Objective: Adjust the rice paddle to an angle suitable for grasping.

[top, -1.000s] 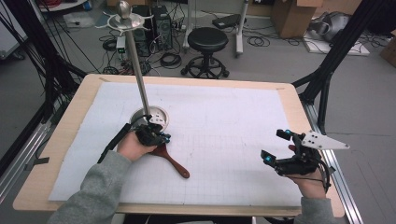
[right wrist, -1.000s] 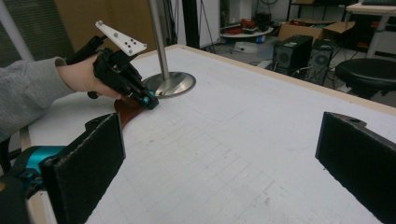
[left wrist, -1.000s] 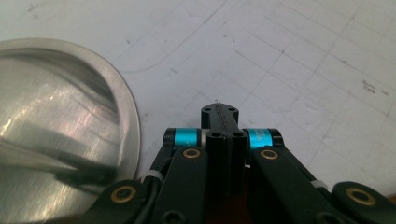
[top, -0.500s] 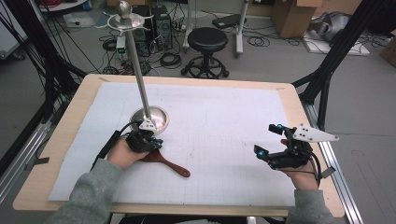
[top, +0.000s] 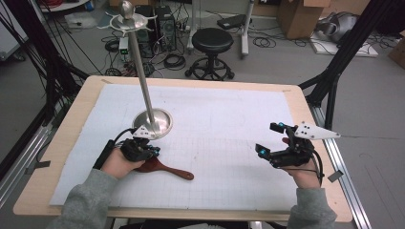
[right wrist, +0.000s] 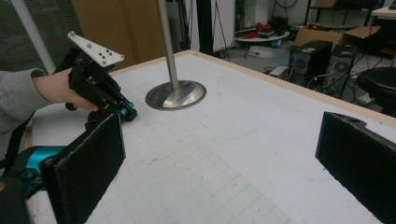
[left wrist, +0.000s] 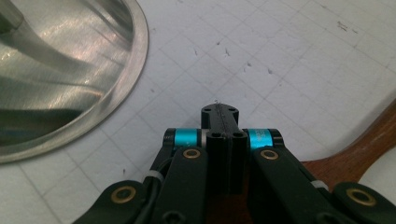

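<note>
Left gripper — over wooden paddle

A dark brown wooden spoon lies flat on the white mat, handle pointing right.

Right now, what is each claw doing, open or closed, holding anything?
Left claw: closed, nothing between its jaws, above the brown wooden spoon.
Right claw: open, empty.

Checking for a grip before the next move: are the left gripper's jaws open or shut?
Shut. In the left gripper view the left gripper has its two black jaws pressed together with nothing between them, above the wooden spoon.
</note>
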Action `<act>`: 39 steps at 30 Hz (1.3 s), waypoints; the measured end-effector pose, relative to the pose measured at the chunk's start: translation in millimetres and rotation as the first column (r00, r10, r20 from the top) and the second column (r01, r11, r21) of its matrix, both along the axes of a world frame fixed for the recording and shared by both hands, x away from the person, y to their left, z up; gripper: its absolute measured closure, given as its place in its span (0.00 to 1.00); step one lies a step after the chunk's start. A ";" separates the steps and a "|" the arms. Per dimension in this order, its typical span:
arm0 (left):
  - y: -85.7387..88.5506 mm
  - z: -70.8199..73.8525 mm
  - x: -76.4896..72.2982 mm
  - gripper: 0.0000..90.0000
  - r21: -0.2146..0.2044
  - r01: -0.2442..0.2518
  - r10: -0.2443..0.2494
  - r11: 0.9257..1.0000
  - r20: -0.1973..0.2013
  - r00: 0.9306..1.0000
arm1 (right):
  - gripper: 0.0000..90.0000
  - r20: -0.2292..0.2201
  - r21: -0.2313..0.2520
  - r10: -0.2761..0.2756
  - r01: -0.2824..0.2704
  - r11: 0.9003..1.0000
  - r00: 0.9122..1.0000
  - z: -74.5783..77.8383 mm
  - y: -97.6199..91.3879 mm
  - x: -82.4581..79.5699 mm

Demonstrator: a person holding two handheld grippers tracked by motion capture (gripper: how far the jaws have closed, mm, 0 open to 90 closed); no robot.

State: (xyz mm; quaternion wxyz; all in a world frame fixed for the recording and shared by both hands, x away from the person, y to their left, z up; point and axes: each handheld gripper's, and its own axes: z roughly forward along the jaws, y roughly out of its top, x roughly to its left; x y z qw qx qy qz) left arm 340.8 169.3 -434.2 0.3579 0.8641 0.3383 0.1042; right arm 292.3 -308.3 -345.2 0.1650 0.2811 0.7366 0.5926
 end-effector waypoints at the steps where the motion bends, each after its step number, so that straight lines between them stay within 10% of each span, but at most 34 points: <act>1: 1.3 -0.1 -1.3 0.99 -0.001 -0.002 0.002 1.000 0.001 1.000 | 0.00 0.003 0.000 0.003 -0.003 1.000 1.000 0.0 1.0 1.4; 31: 28.0 4.1 -34.4 0.99 -0.026 -0.060 0.061 0.998 0.055 0.997 | 0.00 0.001 0.008 0.068 -0.068 0.998 0.998 0.3 28.8 30.8; 39: 6.3 17.0 -52.2 0.99 -0.081 0.046 -0.039 0.996 0.082 0.996 | 0.00 -0.006 0.004 0.062 -0.062 0.998 0.998 0.6 28.9 30.3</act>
